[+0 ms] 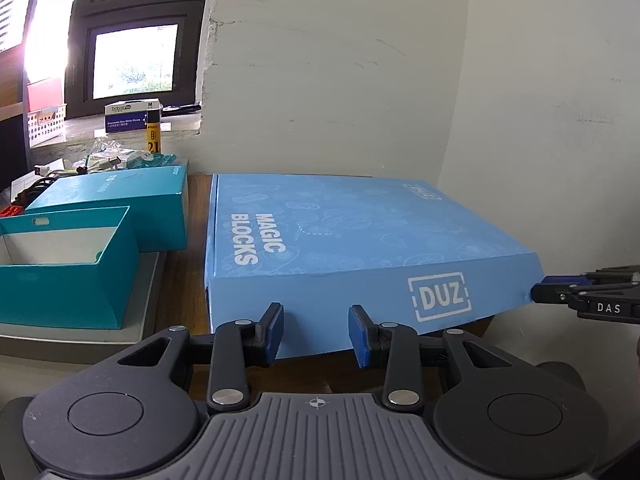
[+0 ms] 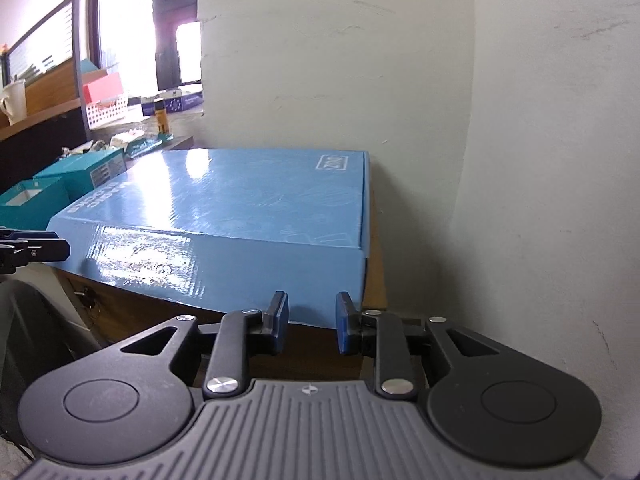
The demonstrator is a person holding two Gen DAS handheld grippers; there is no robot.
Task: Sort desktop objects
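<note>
A large flat blue "MAGIC BLOCKS" box [image 1: 360, 240] lies on the wooden desk against the white wall; it also shows in the right wrist view [image 2: 240, 204]. My left gripper [image 1: 316, 334] is open, its blue pads just in front of the box's near side, nothing between them. My right gripper [image 2: 312, 324] is open and empty at the box's near right corner. The right gripper's tip also shows in the left wrist view [image 1: 560, 292], at the box's right corner. The left gripper's tip shows in the right wrist view [image 2: 36, 250].
An open teal box [image 1: 64, 264] and its teal lid [image 1: 116, 200] sit on a grey slab left of the blue box. Behind them lie cables, packets, a glove box [image 1: 132, 116] and a white basket [image 1: 46, 124]. The wall [image 1: 400, 80] is close behind and to the right.
</note>
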